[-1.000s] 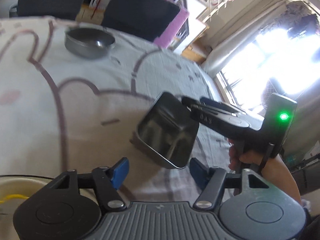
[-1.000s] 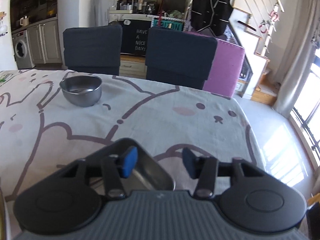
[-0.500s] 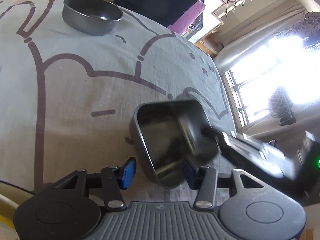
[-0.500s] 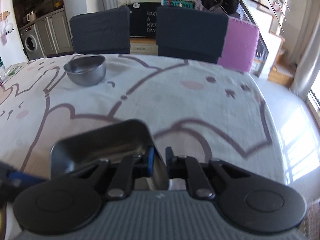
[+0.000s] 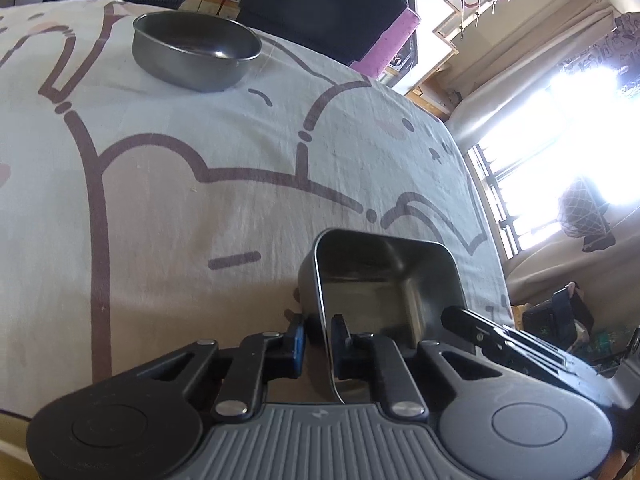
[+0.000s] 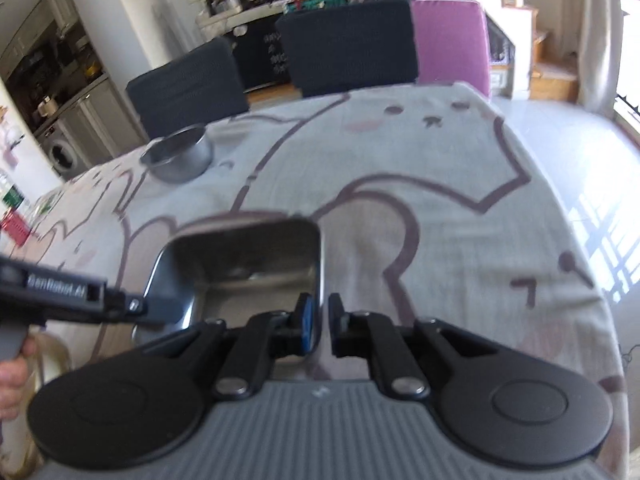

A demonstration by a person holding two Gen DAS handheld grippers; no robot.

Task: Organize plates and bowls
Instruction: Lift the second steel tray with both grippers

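I have both tongs on the square steel tray [image 5: 384, 280], which sits near the worktop [image 5: 168, 208] edge closest to me. The left tongs [image 5: 320, 340] are closing on its left wall; the right tongs [image 6: 319, 322] pinch its right wall, jaws easing slightly. I'd lift level with both, then carry it toward the round bowl [image 5: 196, 54], well apart.

cloth: cartoon-print tablecloth [image 5: 168, 208] | beyond: dark chairs [image 6: 352, 48] (two); purple chair [image 6: 452, 40]; washing machine [image 6: 64, 152]
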